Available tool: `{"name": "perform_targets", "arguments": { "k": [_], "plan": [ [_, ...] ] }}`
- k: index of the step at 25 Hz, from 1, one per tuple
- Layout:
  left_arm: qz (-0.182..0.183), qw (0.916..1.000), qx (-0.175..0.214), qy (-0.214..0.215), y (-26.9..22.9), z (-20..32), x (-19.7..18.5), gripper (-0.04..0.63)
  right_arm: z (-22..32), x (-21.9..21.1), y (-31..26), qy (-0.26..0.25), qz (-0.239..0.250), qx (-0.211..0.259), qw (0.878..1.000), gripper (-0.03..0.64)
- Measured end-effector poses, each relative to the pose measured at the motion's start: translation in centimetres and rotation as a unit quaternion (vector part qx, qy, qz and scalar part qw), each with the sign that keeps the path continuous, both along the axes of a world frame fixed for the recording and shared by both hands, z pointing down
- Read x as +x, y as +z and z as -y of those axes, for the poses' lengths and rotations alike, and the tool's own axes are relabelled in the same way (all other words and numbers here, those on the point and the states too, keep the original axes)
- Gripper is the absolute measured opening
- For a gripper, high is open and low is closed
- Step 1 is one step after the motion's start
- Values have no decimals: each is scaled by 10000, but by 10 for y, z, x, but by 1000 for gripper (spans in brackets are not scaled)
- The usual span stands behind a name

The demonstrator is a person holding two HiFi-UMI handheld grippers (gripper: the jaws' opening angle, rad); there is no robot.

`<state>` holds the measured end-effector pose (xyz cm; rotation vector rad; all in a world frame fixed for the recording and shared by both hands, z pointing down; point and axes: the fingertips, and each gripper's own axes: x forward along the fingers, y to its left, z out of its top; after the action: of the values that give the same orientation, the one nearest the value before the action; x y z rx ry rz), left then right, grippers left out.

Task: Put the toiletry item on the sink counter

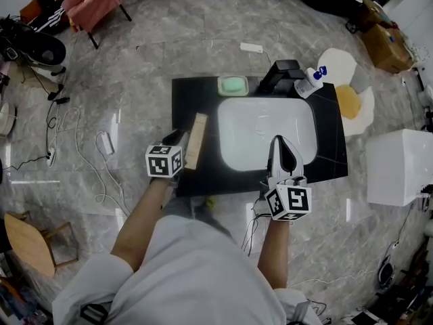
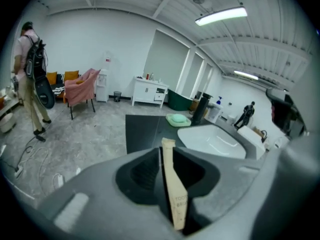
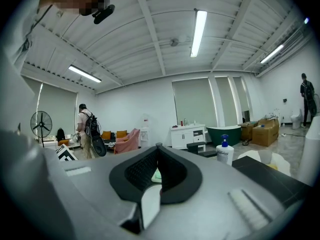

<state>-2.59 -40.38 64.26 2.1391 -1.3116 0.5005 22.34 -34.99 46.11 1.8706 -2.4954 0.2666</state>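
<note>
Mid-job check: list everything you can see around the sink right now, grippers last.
Sink counter: one, black, middle of the floor.
Basin: one, white, set in the counter.
Soap dish: one, green, counter's back edge.
Faucet: one, black, behind the basin.
Pump bottle: one, white with blue top, right of the faucet.
Toothbrush box: one, tan, over the counter's left edge.
Chair: one, pink, far left.
Power strip: one, white, floor behind the counter.
Left gripper: grey, closed on the box.
Right gripper: grey, shut, empty, over the basin.
</note>
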Motion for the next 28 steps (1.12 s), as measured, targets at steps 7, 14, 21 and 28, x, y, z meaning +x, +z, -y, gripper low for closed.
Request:
{"name": "perform_targets", "arguments": {
  "k": [7, 14, 21, 28],
  "plan": [
    [140, 9986, 505, -10, -42, -12, -13, 55, -15, -12, -18, -113, 32, 189, 9998, 3],
    [178, 9948, 1001, -90, -84, -19, -22, 11, -23, -18, -29, -200, 74, 271, 9994, 3],
    [77, 9890, 1463, -226, -123, -24, -30, -2, -28, -24, -39, -294, 84, 379, 9988, 3],
    [107, 9806, 1933, -298, -164, -30, -40, -2, -35, -26, -45, -325, 73, 445, 9985, 3]
  ]
}}
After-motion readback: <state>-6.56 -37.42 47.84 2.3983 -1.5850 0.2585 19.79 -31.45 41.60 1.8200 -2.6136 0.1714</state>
